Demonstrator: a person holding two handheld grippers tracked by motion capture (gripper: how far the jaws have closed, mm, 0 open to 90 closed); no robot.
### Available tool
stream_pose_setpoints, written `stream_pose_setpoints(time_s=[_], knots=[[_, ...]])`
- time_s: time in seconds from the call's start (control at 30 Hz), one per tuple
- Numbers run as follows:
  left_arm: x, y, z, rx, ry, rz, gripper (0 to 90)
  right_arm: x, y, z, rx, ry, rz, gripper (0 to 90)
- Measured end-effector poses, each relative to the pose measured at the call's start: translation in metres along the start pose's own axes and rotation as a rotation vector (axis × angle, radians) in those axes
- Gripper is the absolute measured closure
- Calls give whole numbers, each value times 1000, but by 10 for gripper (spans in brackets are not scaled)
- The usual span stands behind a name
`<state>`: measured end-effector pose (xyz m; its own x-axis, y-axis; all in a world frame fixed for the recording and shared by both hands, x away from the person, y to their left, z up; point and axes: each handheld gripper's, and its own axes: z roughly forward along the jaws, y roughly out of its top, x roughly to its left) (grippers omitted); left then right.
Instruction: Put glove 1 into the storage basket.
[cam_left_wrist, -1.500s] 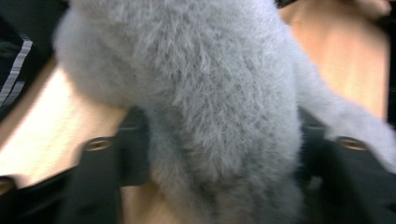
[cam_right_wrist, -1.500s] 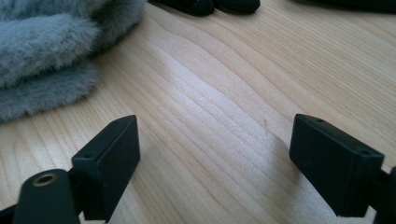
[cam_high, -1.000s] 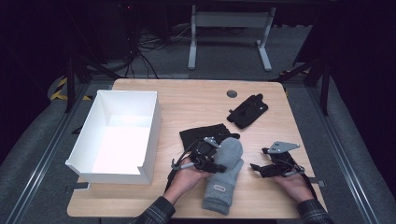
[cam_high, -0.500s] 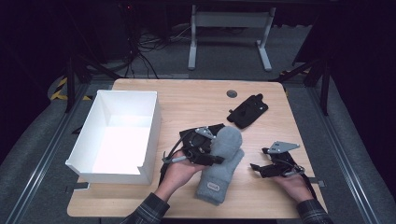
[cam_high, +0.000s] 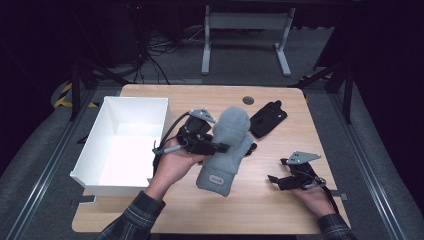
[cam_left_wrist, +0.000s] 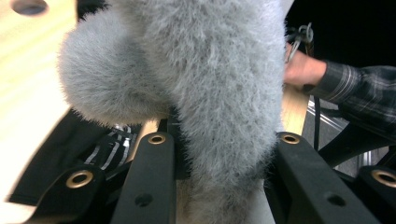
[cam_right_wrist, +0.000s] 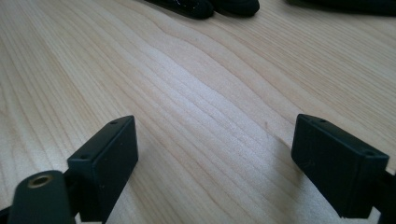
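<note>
Mitten (cam_high: 226, 150) hangs pinched between the left gripper's (cam_high: 220, 148) jaws, box (cam_high: 111, 112) beside it; right gripper (cam_high: 274, 178) rests spread on the table (cam_high: 280, 210).

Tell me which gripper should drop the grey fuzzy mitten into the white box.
Left: the left gripper already clamps the grey mitten beside the white box. The right gripper rests open, farther away.
</note>
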<state>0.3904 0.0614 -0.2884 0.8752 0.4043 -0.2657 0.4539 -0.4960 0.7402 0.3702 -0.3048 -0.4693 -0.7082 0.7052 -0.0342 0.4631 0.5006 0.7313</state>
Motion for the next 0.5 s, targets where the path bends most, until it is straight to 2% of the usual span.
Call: stream_pose_setpoints(time_s=[0.03,0.17,0.2,0.23,0.43,0.5], knots=[[0,0,0,0,0,0,717,0,0,0,0,0,0,153],[5,11,-26,-24,19,2,717,0,0,0,0,0,1,153],[8,15,-37,-38,26,1,718,0,0,0,0,0,0,153],[8,15,-37,-38,26,1,718,0,0,0,0,0,0,153],[20,21,-79,-83,58,-17,719,0,0,0,0,-2,2,153],[24,21,-94,-94,86,-27,719,0,0,0,0,-2,2,153]])
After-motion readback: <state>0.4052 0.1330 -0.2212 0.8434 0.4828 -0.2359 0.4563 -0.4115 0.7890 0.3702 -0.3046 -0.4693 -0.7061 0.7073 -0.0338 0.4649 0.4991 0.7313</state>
